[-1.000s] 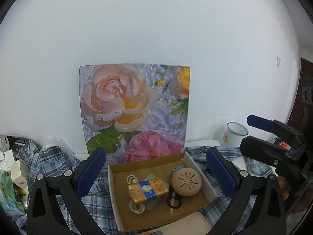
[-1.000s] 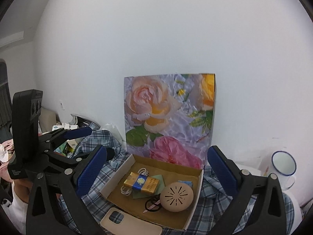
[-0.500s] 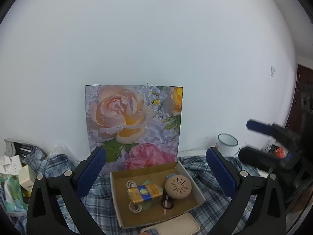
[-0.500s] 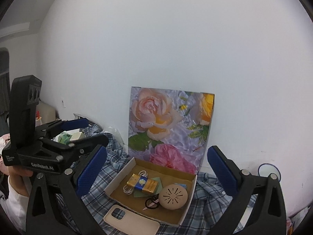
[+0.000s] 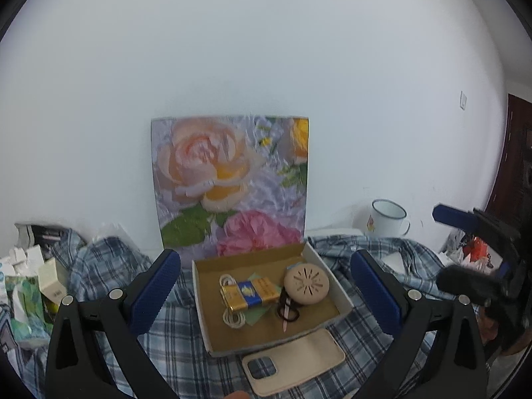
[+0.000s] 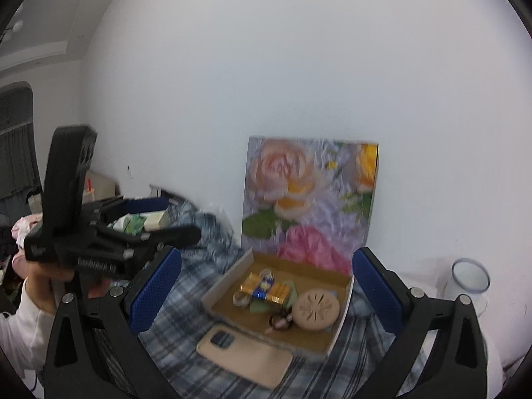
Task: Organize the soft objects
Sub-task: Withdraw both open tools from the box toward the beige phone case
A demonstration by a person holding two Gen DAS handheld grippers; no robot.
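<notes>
A white wall closes the back, where the floral box lid (image 5: pixel 229 183) stands upright; air above the plaid cloth (image 5: pixel 173 329) is open. The cloth, blue-grey checked and rumpled, spreads under the shallow cardboard box (image 5: pixel 332 286) and the beige phone case (image 5: pixel 296 365) just in front of it. The left gripper (image 5: pixel 266 289) and right gripper (image 6: pixel 266 289) hover above the cloth, both released wide and holding nothing, the box between their fingers.

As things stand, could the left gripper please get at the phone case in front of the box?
Probably yes: the left gripper is open, and the phone case lies uncovered on the plaid cloth.
</notes>
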